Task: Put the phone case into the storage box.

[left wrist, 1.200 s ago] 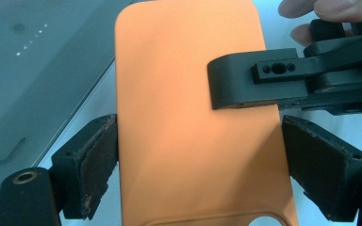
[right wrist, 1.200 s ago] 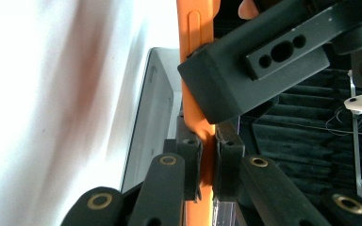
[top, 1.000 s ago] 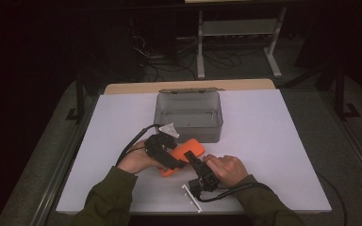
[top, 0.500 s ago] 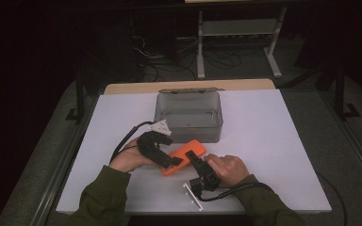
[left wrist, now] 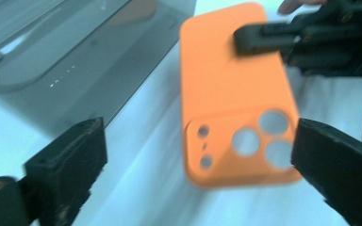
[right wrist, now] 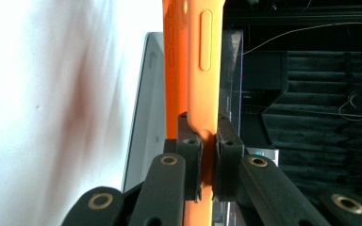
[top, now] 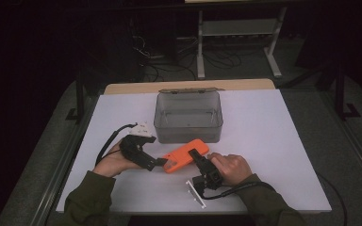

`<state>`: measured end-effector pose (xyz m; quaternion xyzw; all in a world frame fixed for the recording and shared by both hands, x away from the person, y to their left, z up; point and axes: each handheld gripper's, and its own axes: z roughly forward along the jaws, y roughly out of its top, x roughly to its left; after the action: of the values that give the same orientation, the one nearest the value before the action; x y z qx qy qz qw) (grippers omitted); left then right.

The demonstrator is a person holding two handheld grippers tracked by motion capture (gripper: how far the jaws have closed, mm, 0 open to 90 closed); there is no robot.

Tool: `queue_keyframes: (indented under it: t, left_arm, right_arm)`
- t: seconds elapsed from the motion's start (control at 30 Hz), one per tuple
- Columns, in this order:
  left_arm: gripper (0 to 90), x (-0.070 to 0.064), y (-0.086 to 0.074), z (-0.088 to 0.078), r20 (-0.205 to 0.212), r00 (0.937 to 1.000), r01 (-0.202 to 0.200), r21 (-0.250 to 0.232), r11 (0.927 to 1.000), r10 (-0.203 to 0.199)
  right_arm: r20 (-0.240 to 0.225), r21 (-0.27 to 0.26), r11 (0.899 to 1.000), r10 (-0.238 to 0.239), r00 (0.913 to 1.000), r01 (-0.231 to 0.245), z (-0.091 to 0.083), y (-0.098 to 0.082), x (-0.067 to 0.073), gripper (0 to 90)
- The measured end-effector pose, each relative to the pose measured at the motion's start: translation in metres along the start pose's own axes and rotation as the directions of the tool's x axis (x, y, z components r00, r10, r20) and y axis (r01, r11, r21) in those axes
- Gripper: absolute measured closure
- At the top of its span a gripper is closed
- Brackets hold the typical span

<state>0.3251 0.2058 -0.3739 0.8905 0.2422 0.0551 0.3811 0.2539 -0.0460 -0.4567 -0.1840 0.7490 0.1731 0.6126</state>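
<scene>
White table [top: 273,141] is carrying a grey box [top: 188,117] near its middle. Orange case [top: 185,156] is lying just in front (camera holes facing up). Right gripper [top: 194,154] is clamping its edge; left gripper [top: 159,162], jaws just opening wide, is flanking it without contact.

Phone case [top: 185,156] on table [top: 273,141], clamped at one end between right gripper [top: 195,156] fingers [right wrist: 189,146]; left gripper [top: 161,162] fingers [left wrist: 70,155] spread beside its other end, apart; bin [top: 188,117] just behind the case.
</scene>
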Motion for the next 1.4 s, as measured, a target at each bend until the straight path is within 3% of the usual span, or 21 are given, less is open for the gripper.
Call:
queue_keyframes:
  t: [0.23,0.57,0.77,1.4]
  left_arm:
    - [0.0,0.001,-0.032,-0.008,-0.024,0.9997,0.009,-0.016,0.9998,-0.009]
    - [0.0,-0.002,-0.067,-0.011,-0.067,0.997,0.036,-0.064,0.9973,-0.04]
    - [0.0,-0.008,-0.085,-0.008,-0.111,0.9931,0.033,-0.048,0.9983,-0.039]
    - [0.0,-0.009,-0.086,-0.002,-0.12,0.9922,0.023,-0.087,0.9959,-0.033]
  right_arm:
    - [-0.011,0.006,1.0,0.014,0.9998,-0.013,0.0,0.0,0.0,82.9]
    - [-0.014,0.006,0.999,0.039,0.9991,-0.039,-0.001,-0.002,-0.004,82.7]
    - [-0.021,0.01,0.999,0.054,0.9983,-0.054,-0.002,-0.003,-0.006,82.6]
    - [-0.025,0.012,0.998,0.07,0.9972,-0.07,-0.001,-0.005,-0.007,82.4]
